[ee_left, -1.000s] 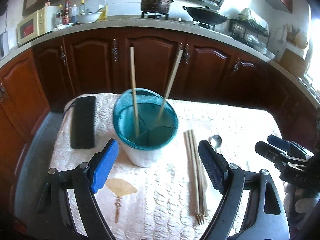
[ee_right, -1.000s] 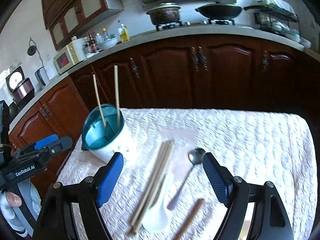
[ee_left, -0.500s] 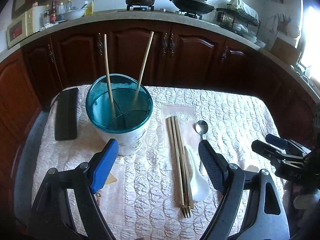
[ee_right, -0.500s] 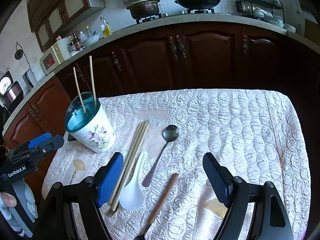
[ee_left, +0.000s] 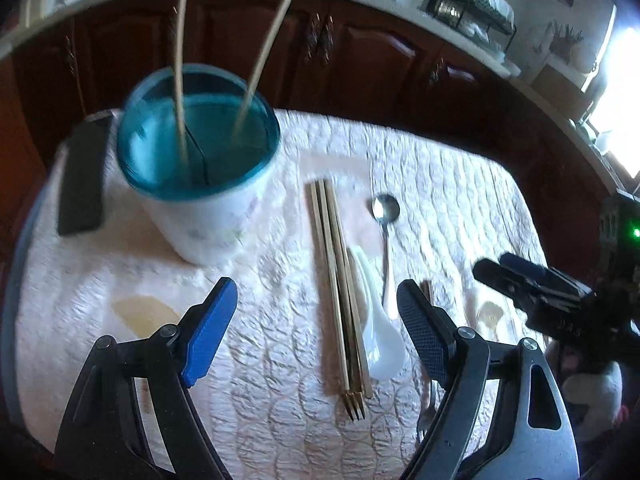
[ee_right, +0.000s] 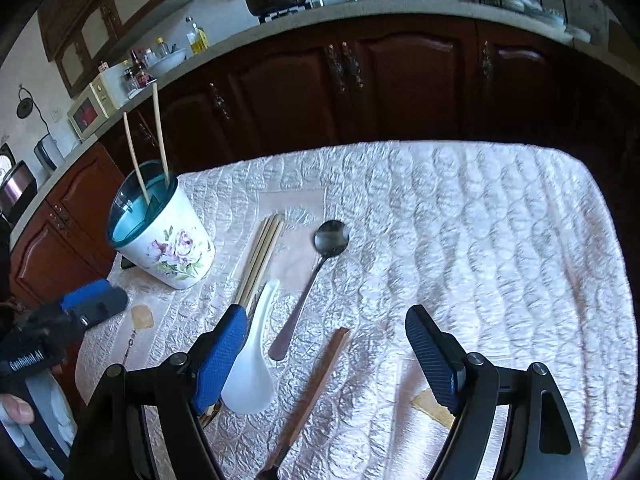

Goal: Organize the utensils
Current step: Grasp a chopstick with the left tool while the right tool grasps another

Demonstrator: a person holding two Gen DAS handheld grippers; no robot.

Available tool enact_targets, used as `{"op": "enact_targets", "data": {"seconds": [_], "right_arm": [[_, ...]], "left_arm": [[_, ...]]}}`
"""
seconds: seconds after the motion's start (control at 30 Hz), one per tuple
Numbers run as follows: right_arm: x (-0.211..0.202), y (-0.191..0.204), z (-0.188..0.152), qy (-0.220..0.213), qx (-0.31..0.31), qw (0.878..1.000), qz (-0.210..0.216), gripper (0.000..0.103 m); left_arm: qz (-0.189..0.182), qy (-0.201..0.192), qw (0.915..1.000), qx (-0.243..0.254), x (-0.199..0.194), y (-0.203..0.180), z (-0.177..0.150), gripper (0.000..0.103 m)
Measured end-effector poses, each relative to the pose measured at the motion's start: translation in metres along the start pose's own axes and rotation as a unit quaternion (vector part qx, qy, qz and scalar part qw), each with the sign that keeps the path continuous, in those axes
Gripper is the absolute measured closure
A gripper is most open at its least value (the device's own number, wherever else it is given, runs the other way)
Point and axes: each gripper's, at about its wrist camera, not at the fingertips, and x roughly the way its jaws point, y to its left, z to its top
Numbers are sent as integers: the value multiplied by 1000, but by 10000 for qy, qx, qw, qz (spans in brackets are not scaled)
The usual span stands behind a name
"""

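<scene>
A white flowered holder (ee_left: 208,224) (ee_right: 172,248) with a teal rim stands at the table's left and has two chopsticks upright in it. To its right lie a bundle of chopsticks (ee_left: 340,280) (ee_right: 260,256), a white ceramic spoon (ee_left: 380,344) (ee_right: 252,368), a metal spoon (ee_left: 386,216) (ee_right: 316,276) and a brown-handled utensil (ee_right: 316,384). Fork tines (ee_left: 354,408) stick out from under the bundle's near end. My left gripper (ee_left: 316,320) hangs open above the bundle. My right gripper (ee_right: 328,356) is open over the brown handle and the metal spoon's handle. Neither holds anything.
A quilted white cloth (ee_right: 480,220) covers the table. A flat black object (ee_left: 82,184) lies left of the holder. Dark wooden cabinets (ee_right: 360,88) run close behind the table, under a counter with pots and a microwave. A gloved hand holds each gripper.
Both grippers have sunk toward the table and tipped further down. The utensils now look larger and sit between the fingers. Nothing on the table has moved.
</scene>
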Motion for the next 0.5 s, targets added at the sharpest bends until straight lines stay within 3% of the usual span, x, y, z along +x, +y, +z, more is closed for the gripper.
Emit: {"op": "enact_targets", "data": {"seconds": [0.17, 0.27, 0.37, 0.5], "right_arm": [[31, -9, 11, 263, 105, 9996, 55, 25], [51, -13, 18, 460, 155, 9986, 210, 34], [68, -15, 24, 666, 183, 9970, 343, 47], [83, -16, 27, 798, 221, 9951, 548, 50]], "left_arm": [[5, 305, 9995, -57, 25, 0, -2, 21], [-13, 505, 9987, -70, 41, 1, -3, 21], [-168, 628, 9978, -115, 54, 0, -3, 30], [-200, 736, 9971, -82, 69, -1, -1, 49]]}}
